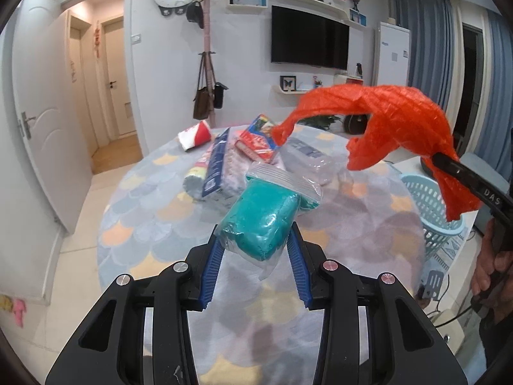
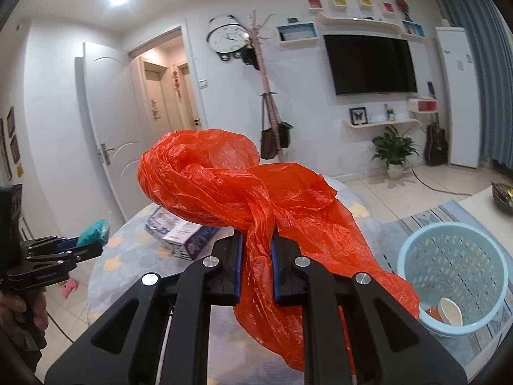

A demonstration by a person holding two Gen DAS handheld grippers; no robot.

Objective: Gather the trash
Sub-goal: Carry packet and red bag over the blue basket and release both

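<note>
My left gripper [image 1: 255, 235] is shut on a clear zip bag of teal stuff [image 1: 261, 216] and holds it above the round table [image 1: 144, 224]. It also shows in the right wrist view [image 2: 93, 232], at the far left. My right gripper [image 2: 256, 235] is shut on a crumpled orange plastic bag [image 2: 224, 186], held in the air. In the left wrist view the orange bag [image 1: 384, 115] hangs at the upper right, over the table's far right side. A light blue trash basket [image 2: 455, 276] stands on the floor to the right, holding a paper cup [image 2: 450, 311].
On the table lie a blue box [image 1: 216, 163], a red and blue packet [image 1: 258, 138], a tipped red and white cup [image 1: 195, 134], a clear plastic container [image 1: 307, 158] and a roll [image 1: 194, 179]. The basket [image 1: 429, 205] stands past the table's right edge. A coat rack [image 1: 208, 57] stands behind.
</note>
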